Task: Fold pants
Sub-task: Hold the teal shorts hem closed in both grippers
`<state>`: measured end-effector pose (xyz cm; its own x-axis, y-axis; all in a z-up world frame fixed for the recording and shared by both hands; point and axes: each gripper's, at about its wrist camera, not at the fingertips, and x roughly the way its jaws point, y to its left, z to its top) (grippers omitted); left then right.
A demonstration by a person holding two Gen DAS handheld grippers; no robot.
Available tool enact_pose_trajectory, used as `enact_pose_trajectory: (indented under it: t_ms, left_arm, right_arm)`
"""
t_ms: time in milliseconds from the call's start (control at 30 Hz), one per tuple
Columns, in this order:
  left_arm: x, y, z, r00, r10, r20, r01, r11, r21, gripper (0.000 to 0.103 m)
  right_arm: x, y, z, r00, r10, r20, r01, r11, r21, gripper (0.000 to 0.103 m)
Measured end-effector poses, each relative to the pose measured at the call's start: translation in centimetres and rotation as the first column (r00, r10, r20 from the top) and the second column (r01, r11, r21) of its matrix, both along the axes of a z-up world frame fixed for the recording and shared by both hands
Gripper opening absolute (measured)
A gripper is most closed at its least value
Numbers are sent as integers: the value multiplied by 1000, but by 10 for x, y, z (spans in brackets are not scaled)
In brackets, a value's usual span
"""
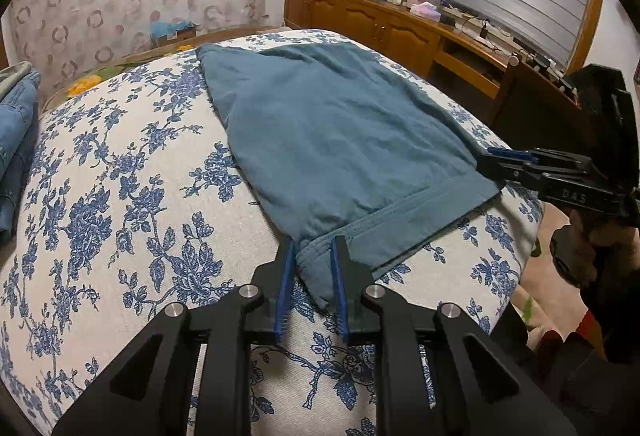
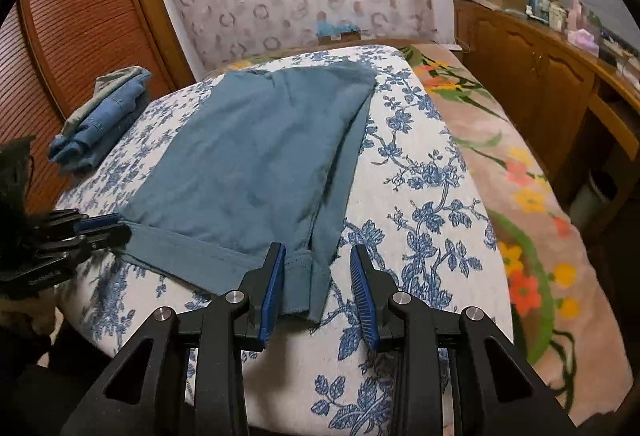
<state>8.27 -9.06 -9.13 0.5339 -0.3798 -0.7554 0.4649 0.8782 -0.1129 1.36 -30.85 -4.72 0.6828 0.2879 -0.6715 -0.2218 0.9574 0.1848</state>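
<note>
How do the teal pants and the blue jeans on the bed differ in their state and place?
The teal pants lie spread flat in the middle of the bed; the blue jeans sit in a folded pile near its edge. The left gripper and the right gripper are both at the teal pants' waistband; neither is near the blue jeans. Both garments rest on the floral sheet.

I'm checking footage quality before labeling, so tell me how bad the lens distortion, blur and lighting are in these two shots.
Left wrist view: strong fisheye bulges the floral bedspread, dark corner vignette; teal pants sharp, soft even indoor light, no glare. Right wrist view: same barrel bend bows the wooden wardrobe; pants sharp, edges slightly soft.
</note>
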Motion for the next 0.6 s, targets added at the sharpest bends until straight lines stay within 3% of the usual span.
enact_pose_trajectory:
  t_ms: [467,533,600]
  left_arm:
    - [4,-3,1,1000,24,-6,-24,1000,-12,25]
    - [5,-3,1,1000,27,-9,-28,1000,-14,32]
    - [7,-3,-1,999,36,-12,-36,999,-6,50]
  right_arm:
    - [-7,1,0,999,44,9,-44,999,5,34]
    - [-8,3,1,999,51,10,-51,999,3,29]
    - [-8,3,2,998,56,22,-56,998,8,21]
